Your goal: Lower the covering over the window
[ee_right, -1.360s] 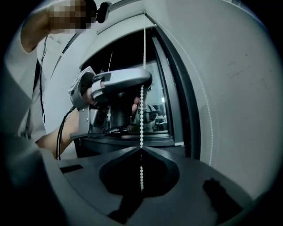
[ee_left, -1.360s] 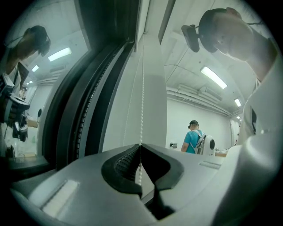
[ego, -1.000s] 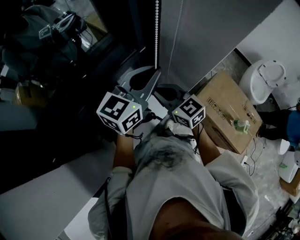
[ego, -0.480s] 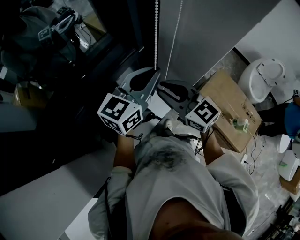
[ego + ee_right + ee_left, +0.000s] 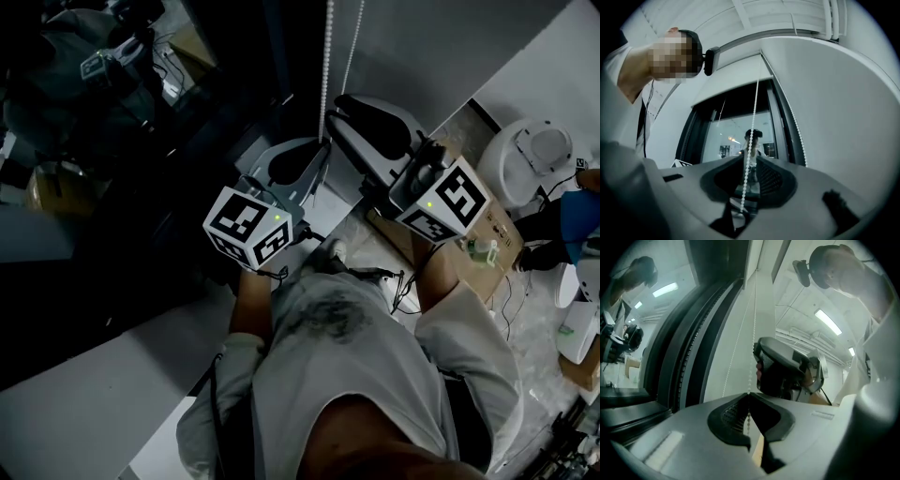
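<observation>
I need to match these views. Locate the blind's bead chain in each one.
Head view: bead chain hangs top centre.
Left gripper view: bead chain centre, running into closed jaws.
Right gripper view: bead chain centre, between the jaws.
Shared landmark: dark window frame.

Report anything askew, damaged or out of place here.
Nothing stands out. The chain hangs straight; the left gripper is shut on it, and it runs between the right gripper's parted jaws.

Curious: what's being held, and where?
Left claw pinches a hanging strand of the white beaded blind cord between its tips; right claw is open around the cord.
</observation>
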`<state>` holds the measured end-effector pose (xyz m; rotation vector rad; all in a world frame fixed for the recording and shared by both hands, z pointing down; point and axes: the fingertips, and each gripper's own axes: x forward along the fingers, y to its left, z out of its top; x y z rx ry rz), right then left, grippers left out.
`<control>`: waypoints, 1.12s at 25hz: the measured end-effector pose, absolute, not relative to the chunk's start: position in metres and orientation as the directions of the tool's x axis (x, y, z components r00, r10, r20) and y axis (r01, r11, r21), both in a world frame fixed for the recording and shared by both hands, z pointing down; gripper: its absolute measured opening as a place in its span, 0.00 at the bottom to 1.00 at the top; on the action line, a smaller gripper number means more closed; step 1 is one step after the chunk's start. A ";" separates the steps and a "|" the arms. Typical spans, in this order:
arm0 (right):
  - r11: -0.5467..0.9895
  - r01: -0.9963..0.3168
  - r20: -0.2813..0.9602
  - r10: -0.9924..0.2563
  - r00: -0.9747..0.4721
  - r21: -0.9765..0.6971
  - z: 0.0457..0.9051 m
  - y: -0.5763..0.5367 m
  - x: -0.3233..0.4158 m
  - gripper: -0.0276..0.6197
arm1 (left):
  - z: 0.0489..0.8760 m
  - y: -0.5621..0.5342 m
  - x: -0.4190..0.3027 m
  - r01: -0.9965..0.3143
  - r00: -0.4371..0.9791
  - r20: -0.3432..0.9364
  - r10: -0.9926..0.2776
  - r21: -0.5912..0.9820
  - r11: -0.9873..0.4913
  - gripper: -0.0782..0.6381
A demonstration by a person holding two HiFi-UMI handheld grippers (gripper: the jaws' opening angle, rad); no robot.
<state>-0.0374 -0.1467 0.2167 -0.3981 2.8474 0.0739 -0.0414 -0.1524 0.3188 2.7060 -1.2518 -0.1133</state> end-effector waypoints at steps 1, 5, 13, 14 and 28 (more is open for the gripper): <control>0.963 -0.270 -0.276 -0.255 -0.927 0.020 0.210 -0.148 -0.040 0.18 | 0.318 -0.152 -0.041 -0.749 0.648 -0.003 -0.761 0.173 -0.639 0.13; 0.968 -0.247 -0.293 -0.224 -0.930 0.044 0.193 -0.147 -0.052 0.18 | 0.318 -0.151 -0.042 -0.751 0.648 -0.003 -0.762 0.167 -0.639 0.13; 0.959 -0.277 -0.259 -0.256 -0.932 0.051 0.197 -0.151 -0.061 0.08 | 0.326 -0.152 -0.044 -0.756 0.644 0.017 -0.765 0.166 -0.633 0.13; 0.960 -0.276 -0.245 -0.257 -0.935 0.046 0.202 -0.151 -0.062 0.08 | 0.331 -0.152 -0.044 -0.756 0.643 0.024 -0.765 0.173 -0.631 0.13; 0.957 -0.284 -0.119 -0.289 -0.950 -0.054 0.275 -0.150 -0.064 0.07 | 0.407 -0.154 -0.042 -0.757 0.641 0.138 -0.755 0.272 -0.593 0.13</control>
